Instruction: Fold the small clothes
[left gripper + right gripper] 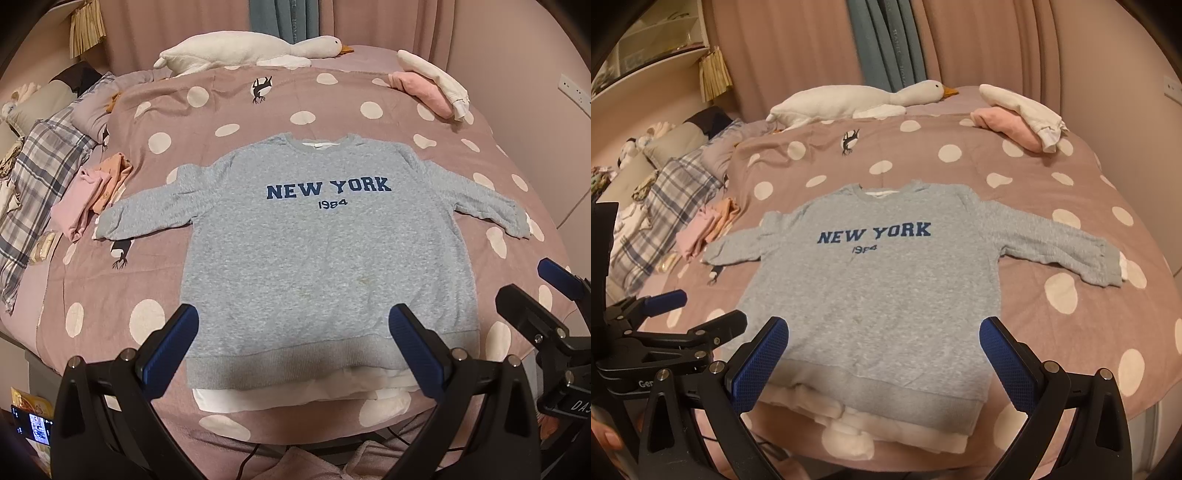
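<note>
Sweatshirt (325, 254) in grey lies flat, front up, on the dotted bed cover (369, 110), while left gripper (295, 350) and right gripper (884, 354) hover spread wide, holding nothing.

Grey heathered fleece sweatshirt (325, 251): matt, soft-napped cloth, ribbed hem. Pink polka-dot cotton bedcover (351, 99): matt, lightly creased. Blue finger pads (417, 350): textured plastic.
</note>
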The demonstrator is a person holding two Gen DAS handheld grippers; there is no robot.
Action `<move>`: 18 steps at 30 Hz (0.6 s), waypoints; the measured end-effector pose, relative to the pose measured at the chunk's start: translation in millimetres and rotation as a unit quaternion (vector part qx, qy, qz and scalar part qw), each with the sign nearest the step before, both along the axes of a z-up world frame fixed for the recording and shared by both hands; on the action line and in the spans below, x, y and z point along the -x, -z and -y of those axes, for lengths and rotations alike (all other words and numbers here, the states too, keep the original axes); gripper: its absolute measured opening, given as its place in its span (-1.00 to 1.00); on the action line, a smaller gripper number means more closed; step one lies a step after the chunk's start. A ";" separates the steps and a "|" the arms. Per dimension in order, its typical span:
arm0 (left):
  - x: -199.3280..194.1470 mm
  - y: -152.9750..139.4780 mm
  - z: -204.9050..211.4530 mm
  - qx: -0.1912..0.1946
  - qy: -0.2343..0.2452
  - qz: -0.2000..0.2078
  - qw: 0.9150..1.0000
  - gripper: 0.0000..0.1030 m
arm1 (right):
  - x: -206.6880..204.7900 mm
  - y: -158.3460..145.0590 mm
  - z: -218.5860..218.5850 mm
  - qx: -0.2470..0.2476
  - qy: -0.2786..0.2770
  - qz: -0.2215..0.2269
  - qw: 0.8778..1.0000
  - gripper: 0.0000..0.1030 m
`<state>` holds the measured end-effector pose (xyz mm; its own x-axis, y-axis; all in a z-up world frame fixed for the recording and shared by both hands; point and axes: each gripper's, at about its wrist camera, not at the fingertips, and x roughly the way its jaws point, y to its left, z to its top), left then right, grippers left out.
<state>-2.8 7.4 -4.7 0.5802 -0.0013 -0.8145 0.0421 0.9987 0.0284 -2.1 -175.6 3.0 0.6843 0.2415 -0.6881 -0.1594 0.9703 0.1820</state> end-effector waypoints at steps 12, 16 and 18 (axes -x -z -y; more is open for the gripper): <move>0.0 0.2 0.0 0.000 0.001 0.000 1.000 1.00 | -0.7 -0.1 -0.1 -0.001 -0.001 -0.001 1.000 0.99; -0.2 0.2 0.5 0.000 -0.001 0.001 1.000 1.00 | -0.3 0.0 -0.3 0.000 0.000 0.000 1.000 0.99; -0.3 0.7 -0.2 0.000 -0.002 0.001 1.000 1.00 | -0.5 -0.1 -0.3 0.000 0.000 -0.001 1.000 0.99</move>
<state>-2.5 7.6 -5.4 0.5820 0.0006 -0.8132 0.0390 0.9988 0.0287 -1.6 -175.3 3.1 0.6826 0.2424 -0.6894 -0.1598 0.9701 0.1828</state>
